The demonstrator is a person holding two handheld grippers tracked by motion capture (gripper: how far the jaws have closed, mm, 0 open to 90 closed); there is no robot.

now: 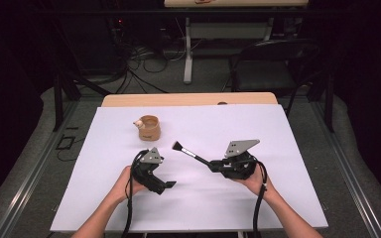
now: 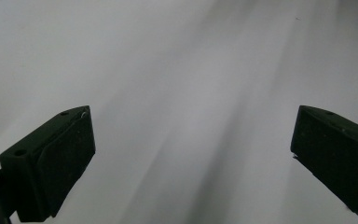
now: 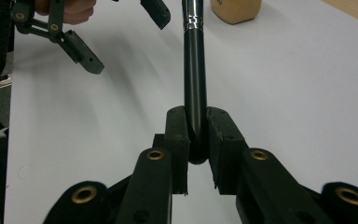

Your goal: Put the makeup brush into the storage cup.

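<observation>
A black makeup brush (image 1: 188,152) with a dark bristle head points up and to the left over the white sheet (image 1: 278,198). My right gripper (image 1: 213,165) is shut on the end of its handle; in the right gripper view the handle (image 3: 195,70) runs straight out from between the pressed pads of that gripper (image 3: 196,126). A tan wooden cup (image 1: 149,127) stands beyond the brush head, and its base (image 3: 235,10) shows at the top edge. My left gripper (image 1: 162,184) hovers open near the sheet, left of the brush, with nothing between its jaws (image 2: 193,140). It appears again at the upper left (image 3: 126,39).
The white sheet covers most of a wooden table, whose far edge (image 1: 188,99) is bare. A dark folding chair (image 1: 273,64) and floor cables (image 1: 144,59) lie beyond the table. A person's hands hold both grippers from the near side.
</observation>
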